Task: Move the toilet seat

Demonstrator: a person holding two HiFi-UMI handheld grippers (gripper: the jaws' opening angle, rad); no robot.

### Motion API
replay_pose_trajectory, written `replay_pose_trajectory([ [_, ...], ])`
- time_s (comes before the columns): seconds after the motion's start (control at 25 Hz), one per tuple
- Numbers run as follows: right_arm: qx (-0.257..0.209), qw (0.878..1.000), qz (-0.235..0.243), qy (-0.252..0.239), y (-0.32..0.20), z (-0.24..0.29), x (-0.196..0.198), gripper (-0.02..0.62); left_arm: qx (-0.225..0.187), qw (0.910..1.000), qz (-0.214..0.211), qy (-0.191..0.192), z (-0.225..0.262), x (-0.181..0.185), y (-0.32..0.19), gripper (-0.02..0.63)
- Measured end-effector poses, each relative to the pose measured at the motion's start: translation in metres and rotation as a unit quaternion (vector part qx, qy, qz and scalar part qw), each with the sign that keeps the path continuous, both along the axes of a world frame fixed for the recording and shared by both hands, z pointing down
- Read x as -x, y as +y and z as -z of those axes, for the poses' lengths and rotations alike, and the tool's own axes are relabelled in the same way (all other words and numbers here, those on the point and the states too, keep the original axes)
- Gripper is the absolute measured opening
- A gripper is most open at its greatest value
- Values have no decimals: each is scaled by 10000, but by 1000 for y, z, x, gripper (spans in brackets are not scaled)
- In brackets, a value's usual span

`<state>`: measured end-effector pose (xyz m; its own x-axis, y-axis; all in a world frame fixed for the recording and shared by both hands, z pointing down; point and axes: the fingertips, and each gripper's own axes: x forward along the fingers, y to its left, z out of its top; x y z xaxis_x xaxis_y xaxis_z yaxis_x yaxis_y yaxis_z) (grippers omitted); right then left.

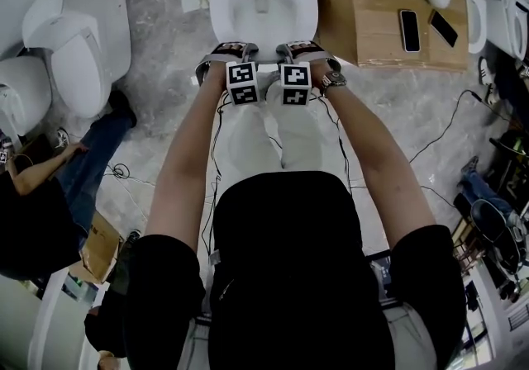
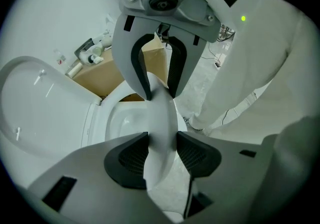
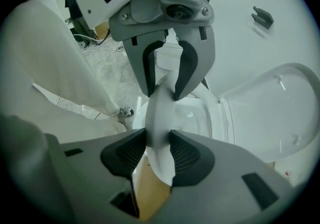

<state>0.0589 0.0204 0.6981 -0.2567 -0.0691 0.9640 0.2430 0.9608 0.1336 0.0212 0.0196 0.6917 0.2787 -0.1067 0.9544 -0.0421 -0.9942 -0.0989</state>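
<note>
A person's black shirt and white trousers are seen from above at the near edge of the head view. Both bare forearms are stretched forward over the grey stone floor (image 1: 413, 112). The left hand-held gripper (image 1: 235, 54) and the right hand-held gripper (image 1: 297, 53) are held close beside each other at the front edge of the toilet seat (image 1: 221, 13).

In the left gripper view the dark pads (image 2: 131, 157) are pressed against both faces of the seat's thin white front rim, so this hand-held gripper is clamped on the seat. The same is seen in the right gripper view, where the pads (image 3: 129, 154) are closed on the rim. In each gripper view the other gripper's jaws are seen gripping the same strip of rim just beyond. Whether the rim is raised off the toilet bowl (image 1: 261, 5) cannot be told.

Behind the bowl the lid (image 2: 35, 108) is stood up and open.

Just to the right of the toilet a cardboard box (image 1: 372, 30) is set on the floor. A phone (image 1: 408, 30) and a second phone (image 1: 444, 27) are laid on the box near its right edge. Another toilet (image 1: 78, 42) is placed well apart at the left edge of the floor, and thin cables (image 1: 446, 120) are trailed across the floor at the right.
</note>
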Motion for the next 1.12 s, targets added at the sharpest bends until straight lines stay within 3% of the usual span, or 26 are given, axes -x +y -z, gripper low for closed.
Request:
replay_pose_trajectory([
  [0.48,89,9998,-148,-89,-11,20,2,153,34,9995,297,-123,21,4,-10,175],
  [1.12,205,9994,-123,-236,-28,47,4,147,222,9991,295,-220,46,6,-28,166],
])
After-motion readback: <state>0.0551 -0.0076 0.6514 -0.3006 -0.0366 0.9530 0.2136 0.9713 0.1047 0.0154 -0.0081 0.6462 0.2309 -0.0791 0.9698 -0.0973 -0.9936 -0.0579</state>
